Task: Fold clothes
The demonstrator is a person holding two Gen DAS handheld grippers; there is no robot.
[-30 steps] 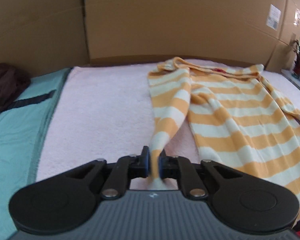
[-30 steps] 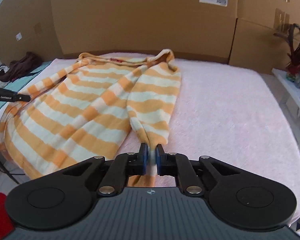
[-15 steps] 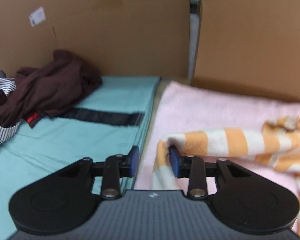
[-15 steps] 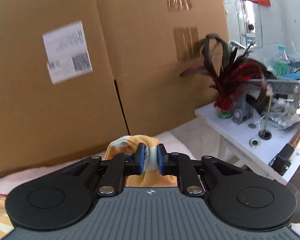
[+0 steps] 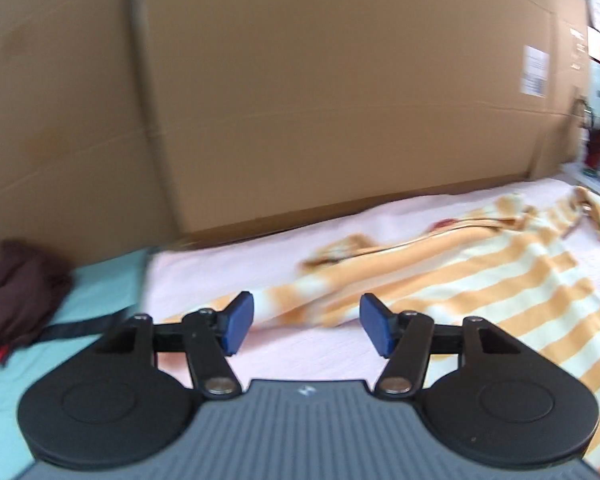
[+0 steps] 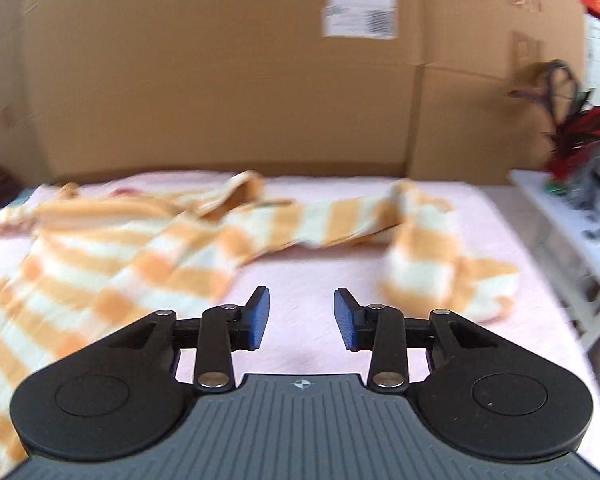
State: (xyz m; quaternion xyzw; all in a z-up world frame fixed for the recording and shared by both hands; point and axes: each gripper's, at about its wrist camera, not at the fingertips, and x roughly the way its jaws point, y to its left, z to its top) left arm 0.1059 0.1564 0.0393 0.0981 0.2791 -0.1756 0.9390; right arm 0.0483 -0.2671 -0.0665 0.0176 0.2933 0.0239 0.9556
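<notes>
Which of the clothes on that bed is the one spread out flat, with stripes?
The orange-and-white striped garment on the pink blanket. The other one, a dark brown garment, is plain and lies bunched up on the teal sheet.

Nothing here could actually be read. A white shipping label (image 6: pixel 360 3) stuck on the cardboard wall (image 6: pixel 220 80) carried lines of print and a barcode, all smeared by blur. The left wrist view showed a small white label (image 5: pixel 535 72), equally illegible.
</notes>
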